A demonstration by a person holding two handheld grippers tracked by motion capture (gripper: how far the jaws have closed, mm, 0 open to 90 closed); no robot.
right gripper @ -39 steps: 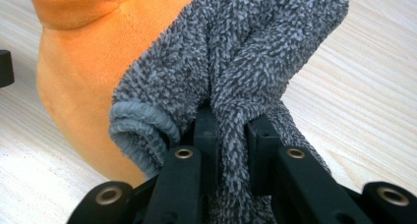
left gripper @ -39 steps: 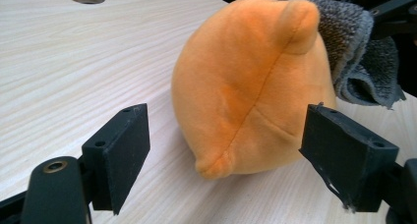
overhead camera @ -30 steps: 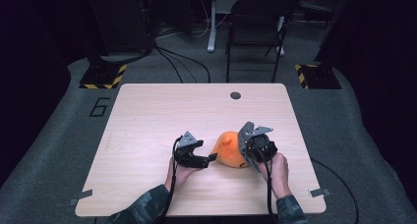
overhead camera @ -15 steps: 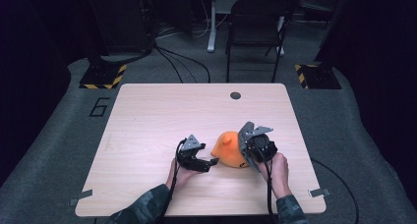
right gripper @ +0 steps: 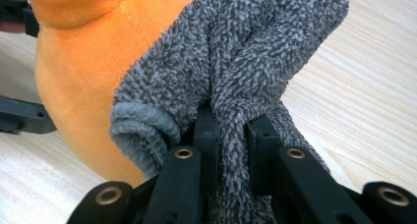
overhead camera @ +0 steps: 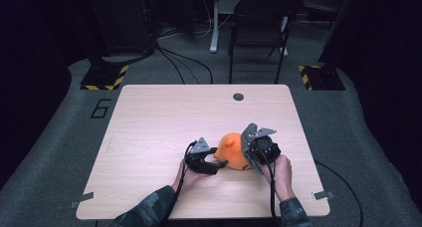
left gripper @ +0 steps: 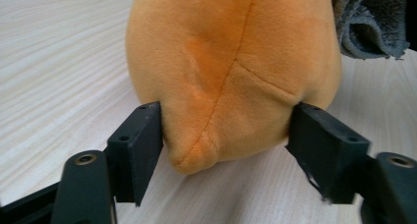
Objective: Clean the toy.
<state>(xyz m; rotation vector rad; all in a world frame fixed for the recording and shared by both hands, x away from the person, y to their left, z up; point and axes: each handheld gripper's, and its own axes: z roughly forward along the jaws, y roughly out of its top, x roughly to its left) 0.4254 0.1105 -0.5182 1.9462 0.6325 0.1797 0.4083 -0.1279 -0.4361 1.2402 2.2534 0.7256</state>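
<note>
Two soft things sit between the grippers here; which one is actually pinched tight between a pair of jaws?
The fuzzy grey cloth, clamped in the right gripper. The orange plush toy sits between the left gripper jaws, which have just been closing.

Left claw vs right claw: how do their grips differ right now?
The left claw straddles the orange plush toy with its jaws wide apart; they have just been closing onto its sides. The right claw is pinched nearly shut on a fold of grey fuzzy cloth. So the left takes a bulky thing, the right a thin one. Both sit low over the table, beside the toy.
</note>
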